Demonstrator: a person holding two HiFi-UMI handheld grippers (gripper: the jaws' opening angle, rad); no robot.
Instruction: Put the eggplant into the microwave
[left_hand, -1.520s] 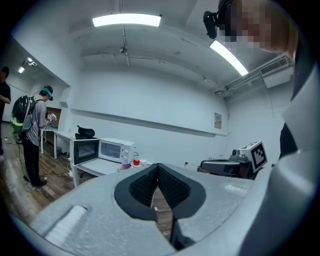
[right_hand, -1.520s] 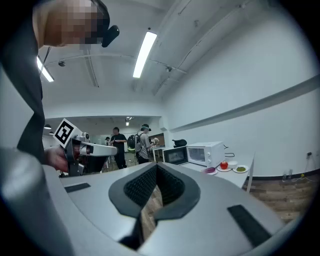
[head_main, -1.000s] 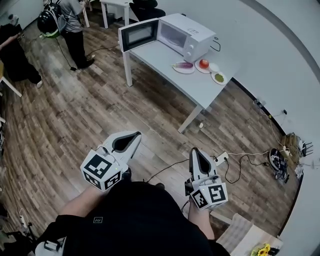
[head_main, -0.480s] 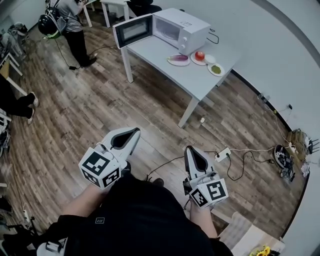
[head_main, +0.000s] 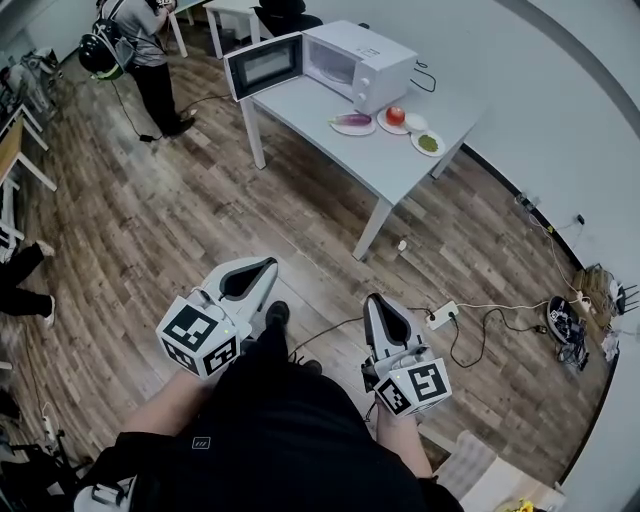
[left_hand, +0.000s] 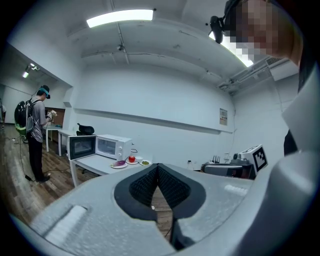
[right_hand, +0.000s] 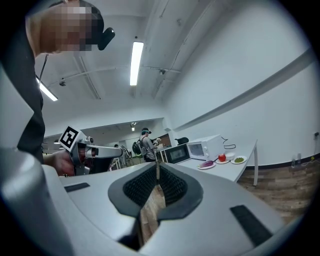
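A purple eggplant (head_main: 352, 120) lies on a white plate on the grey table (head_main: 400, 165), far ahead of me. Behind it stands the white microwave (head_main: 362, 62) with its door (head_main: 263, 63) swung open to the left. Both grippers are low and close to my body, far from the table. My left gripper (head_main: 264, 267) is shut with nothing in it; its view shows the jaws (left_hand: 158, 165) meeting and the eggplant (left_hand: 119, 163) small in the distance. My right gripper (head_main: 376, 301) is shut and empty too, its jaws (right_hand: 157, 168) pointing level toward the eggplant (right_hand: 207, 163).
On the table beside the eggplant are a tomato on a plate (head_main: 396, 116), a small white bowl (head_main: 416, 122) and a plate of greens (head_main: 428, 144). A person with a backpack (head_main: 135, 45) stands at the far left. A power strip and cables (head_main: 442, 316) lie on the wooden floor.
The table and microwave have shifted slightly left in the head view as I walk. Both grippers stay shut. A person at the left edge has moved almost out of view.
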